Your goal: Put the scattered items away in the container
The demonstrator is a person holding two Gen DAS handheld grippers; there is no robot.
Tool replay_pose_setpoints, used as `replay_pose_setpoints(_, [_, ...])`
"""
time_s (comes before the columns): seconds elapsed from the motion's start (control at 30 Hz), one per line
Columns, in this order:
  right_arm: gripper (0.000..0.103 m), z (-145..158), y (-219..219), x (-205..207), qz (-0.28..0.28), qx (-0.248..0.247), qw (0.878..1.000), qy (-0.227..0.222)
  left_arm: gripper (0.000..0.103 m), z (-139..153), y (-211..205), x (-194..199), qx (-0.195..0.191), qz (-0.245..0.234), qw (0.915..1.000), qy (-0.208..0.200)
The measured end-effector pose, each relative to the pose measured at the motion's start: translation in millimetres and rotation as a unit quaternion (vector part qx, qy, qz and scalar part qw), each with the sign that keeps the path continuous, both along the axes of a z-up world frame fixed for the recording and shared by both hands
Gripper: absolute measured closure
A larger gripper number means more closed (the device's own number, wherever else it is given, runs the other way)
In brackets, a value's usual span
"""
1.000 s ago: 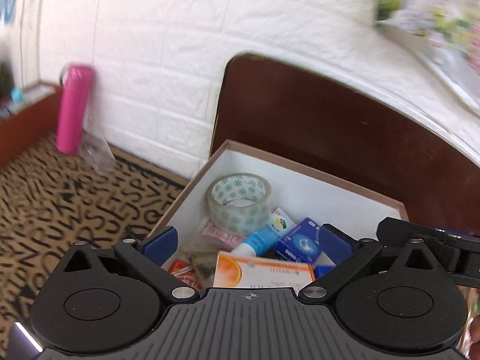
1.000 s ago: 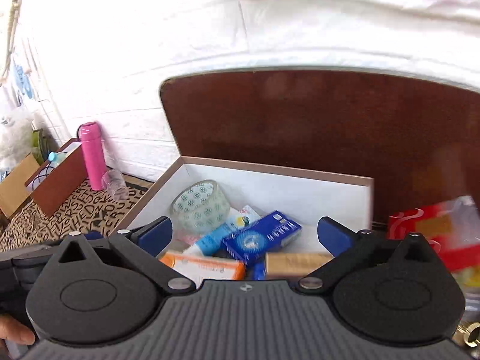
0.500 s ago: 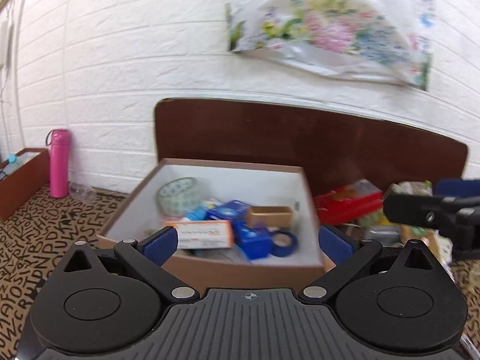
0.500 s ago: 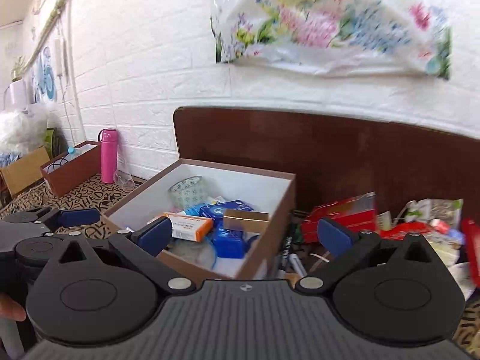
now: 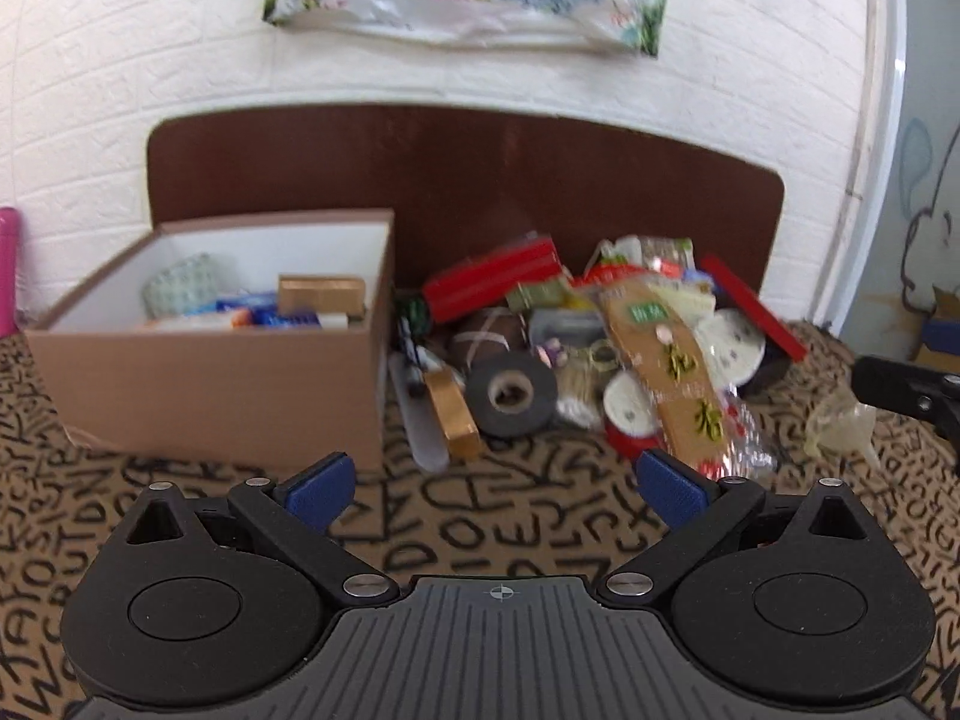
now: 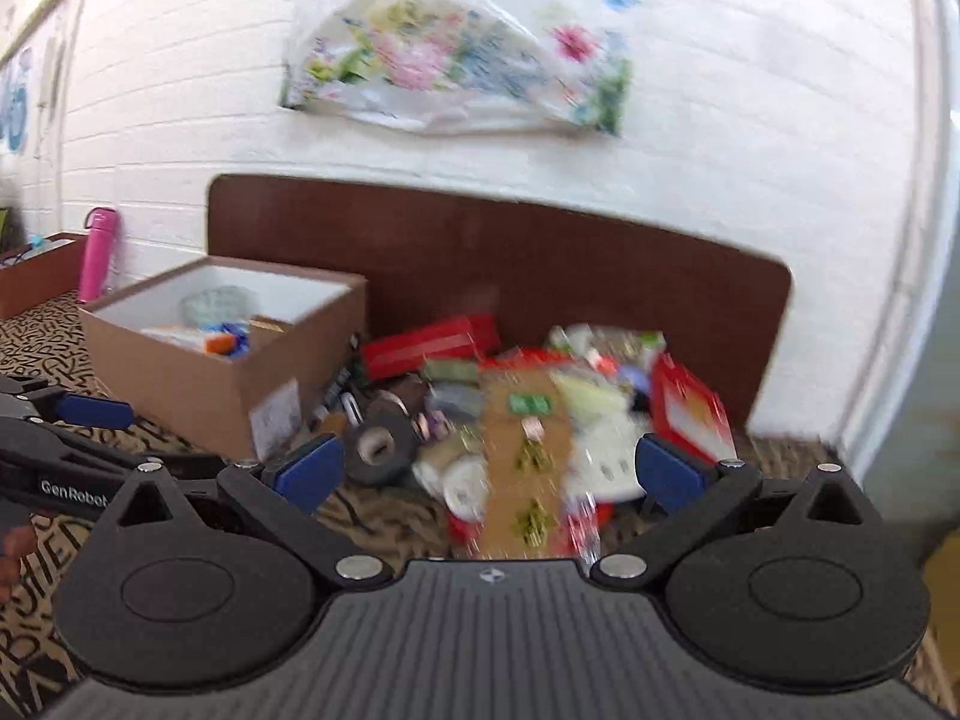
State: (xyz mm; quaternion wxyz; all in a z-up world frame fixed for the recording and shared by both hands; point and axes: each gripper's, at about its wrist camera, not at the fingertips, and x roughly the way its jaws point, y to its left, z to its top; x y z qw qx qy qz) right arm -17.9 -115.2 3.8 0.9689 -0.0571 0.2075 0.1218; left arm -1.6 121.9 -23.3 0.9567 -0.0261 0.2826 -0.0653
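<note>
Beside the box [image 5: 210,384], blurred clutter [image 6: 540,414] hides its lower items.

black ribbed left tool [image 5: 495,483], blue pads [image 5: 315,489], silver screws.

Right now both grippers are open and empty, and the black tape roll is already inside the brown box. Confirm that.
Not quite. The black tape roll is not inside the brown box; it lies on the patterned cloth to the box's right, at the pile's front edge, as the left wrist view shows. The left gripper and right gripper are open and empty.
</note>
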Motion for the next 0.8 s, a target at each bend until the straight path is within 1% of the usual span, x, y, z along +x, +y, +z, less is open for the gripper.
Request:
replay_pose_setpoints(0.07, [0.001,-25.3,-17.8,-0.5,-0.017,0.014,0.999,0.038,0.0,-14.8,-7.3,3.7,0.006,-0.012,0.9996,0.023])
replay_pose_setpoints(0.1, [0.002,-38.9,-24.4,-0.8,-0.024,0.012,0.998,0.057,0.0,-20.7,-10.4,5.9,0.007,-0.017,0.9993,0.032])
replay_pose_setpoints(0.17, [0.005,-64.8,-33.4,-2.2,-0.041,-0.005,0.995,0.092,0.0,-29.4,-17.7,9.4,0.006,-0.03,0.9986,0.043])
replay_pose_setpoints(0.2, [0.009,-76.0,-37.1,-1.6,-0.05,-0.014,0.993,0.109,0.0,-32.1,-21.7,13.2,0.005,-0.036,0.9982,0.047])
replay_pose_setpoints(0.23, [0.013,-84.5,-39.6,-0.7,-0.055,-0.018,0.991,0.123,0.0,-34.0,-26.2,18.1,0.006,-0.042,0.9977,0.053])
replay_pose_setpoints(0.3, [0.018,-95.9,-45.0,1.7,-0.054,-0.013,0.988,0.146,0.0,-37.8,-35.0,27.3,0.005,-0.055,0.9964,0.064])
replay_pose_setpoints(0.37, [0.024,-101.3,-46.9,7.1,-0.048,-0.007,0.986,0.162,0.001,-41.1,-42.7,34.7,0.001,-0.066,0.9952,0.072])
replay_pose_setpoints(0.4, [0.029,-103.6,-47.1,10.4,-0.046,-0.007,0.985,0.168,0.002,-42.5,-46.3,37.9,0.001,-0.07,0.9947,0.075])
replay_pose_setpoints(0.43, [0.03,-103.5,-47.2,15.7,-0.045,-0.008,0.984,0.173,0.003,-44.0,-49.4,41.8,-0.001,-0.075,0.9941,0.078])
replay_pose_setpoints(0.5, [0.03,-103.0,-47.9,23.5,-0.045,-0.001,0.984,0.172,0.006,-46.7,-54.6,50.8,-0.007,-0.086,0.9928,0.083])
replay_pose_setpoints(0.57, [0.03,-100.5,-50.6,31.3,-0.045,0.006,0.985,0.167,0.013,-49.4,-59.3,61.3,-0.015,-0.095,0.9913,0.09])
replay_pose_setpoints(0.63, [0.03,-101.3,-51.2,42.2,-0.045,0.007,0.985,0.164,0.016,-51.2,-64.5,72.9,-0.027,-0.104,0.9894,0.097])
replay_pose_setpoints(0.7, [0.03,-103.0,-51.4,55.1,-0.041,0.007,0.986,0.162,0.016,-52.8,-69.7,85.2,-0.04,-0.113,0.9878,0.099])
replay_pose_setpoints(0.8, [0.029,-105.6,-52.6,76.2,-0.033,0.014,0.986,0.163,0.018,-55.2,-79.2,104.1,-0.042,-0.118,0.9871,0.1])
